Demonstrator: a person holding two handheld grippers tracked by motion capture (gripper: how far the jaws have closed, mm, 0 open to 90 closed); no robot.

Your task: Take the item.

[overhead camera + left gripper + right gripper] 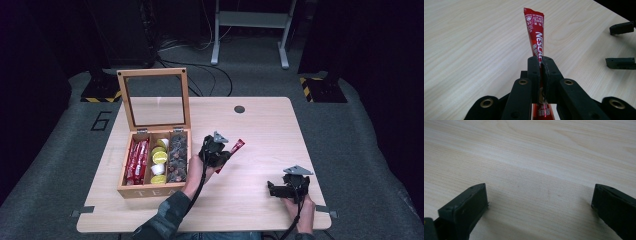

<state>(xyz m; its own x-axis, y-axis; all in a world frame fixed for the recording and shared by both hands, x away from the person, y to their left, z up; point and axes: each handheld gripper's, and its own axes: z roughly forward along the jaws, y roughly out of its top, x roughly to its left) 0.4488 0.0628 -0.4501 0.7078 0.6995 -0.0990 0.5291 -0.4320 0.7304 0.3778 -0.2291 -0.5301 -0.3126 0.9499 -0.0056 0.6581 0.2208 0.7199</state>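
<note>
Nescafé stick sachet (537,37) — red, with white lettering that reads "NESCA" before the jaws cover the rest — sits clamped in the left tongs (541,65), lifted over the middle of the worktop (260,125). More print runs along its top end, too small to read.

At the far left of the worktop stands a wooden box (153,190) with "TEA" on its front wall and its glass-paned lid (154,100) raised upright. Its left compartment holds red sachets (137,161) like the gripped one, the middle compartment holds small capsules (159,165) with yellow-green and white tops, and the right compartment holds dark pieces (177,159) I cannot make out. A "6" is marked on the grey floor (101,120) beside the worktop's left edge.

Just right of the box, the left tongs are clenched flat on the sachet's lower part, jaws pressed together with the strip between them; the sachet juts up and to the right, its free end in the air.

Farther right, near the front edge, the right tongs (286,187) rest low over bare wood — jaws spread wide, gripping nothing. Their two black tips show at the edge of the left gripper view as well.
</note>
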